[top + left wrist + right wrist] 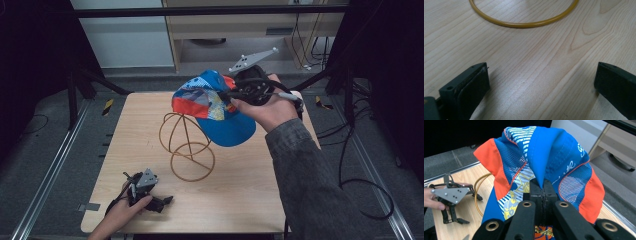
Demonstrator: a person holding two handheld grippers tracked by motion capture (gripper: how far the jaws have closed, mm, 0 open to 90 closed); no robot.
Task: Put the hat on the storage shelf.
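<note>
Nearest the lens in the right gripper view: right claw [543, 191], jaws pressed tight together on a fold of the baseball cap [544, 162], blue fabric pinched between the pads.

Largest in sight: light wooden table [240, 195], bare grain over most of its top. Standing near its middle, a gold wire cap stand [187, 145], with a round base ring flat on the wood and a domed cage of hoops above it.

Next in size: the baseball cap [212, 105], blue with orange side panels, mesh patches and striped print, held in the air above and to the far right of the stand, brim hanging down toward the dome. Lower edge of the brim close to the stand's top hoop; touching or apart, cannot tell. Clear of the table.

Right claw [235, 92] gripped in a hand [272, 112] with a grey sleeve, up at the cap's far right side, beyond the stand.

Smaller: left claw [162, 202], low on the table at the near left of the stand, held by the other hand [120, 215]. Jaws wide apart in the left gripper view, nothing between them but bare wood, the stand's base ring [524, 23] lying just ahead.
</note>
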